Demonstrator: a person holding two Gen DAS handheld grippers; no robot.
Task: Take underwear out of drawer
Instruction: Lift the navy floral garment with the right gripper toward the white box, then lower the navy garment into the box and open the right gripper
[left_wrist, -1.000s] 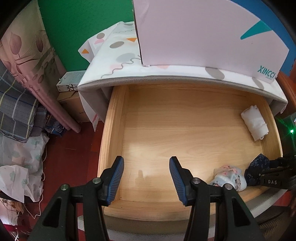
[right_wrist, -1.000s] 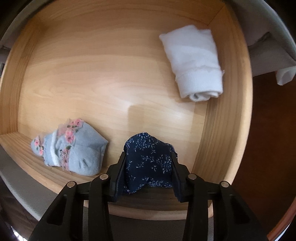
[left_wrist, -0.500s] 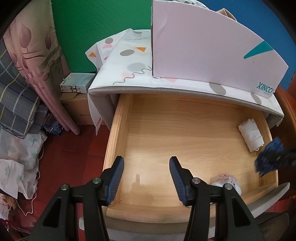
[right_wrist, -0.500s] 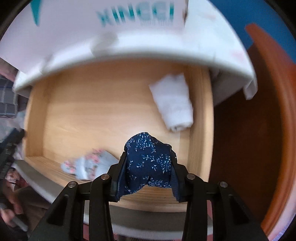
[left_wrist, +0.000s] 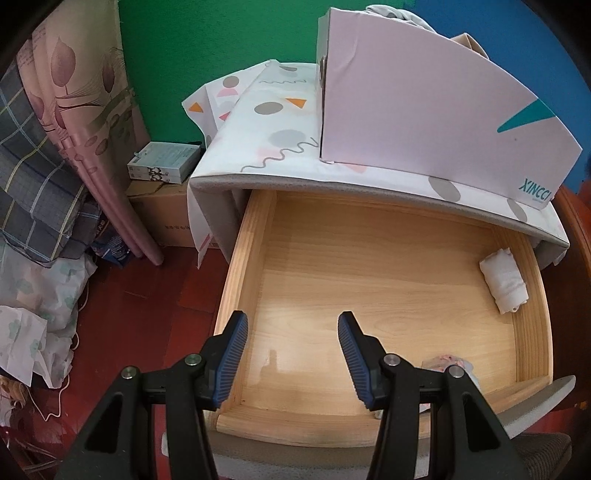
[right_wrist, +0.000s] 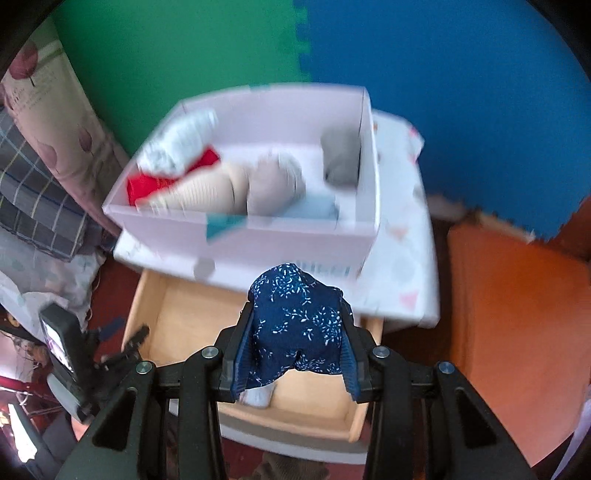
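— Green and blue foam walls back a small cabinet; what does the left wrist view show?
— An open wooden drawer (left_wrist: 388, 295) under a patterned cloth top. A rolled white garment (left_wrist: 504, 286) lies by its right wall, and a pale floral piece (left_wrist: 448, 362) sits near the front, partly behind a finger. The left gripper (left_wrist: 291, 354) hangs over the drawer, jaws apart, nothing between them. A pink box (left_wrist: 424, 110) stands on top.
— And the right wrist view?
— Blurred. The right gripper (right_wrist: 295, 347) is clamped on the navy floral underwear (right_wrist: 299, 317), held above the drawer (right_wrist: 184, 317). The box (right_wrist: 258, 221) holds rolled clothes: white, red, beige, grey.
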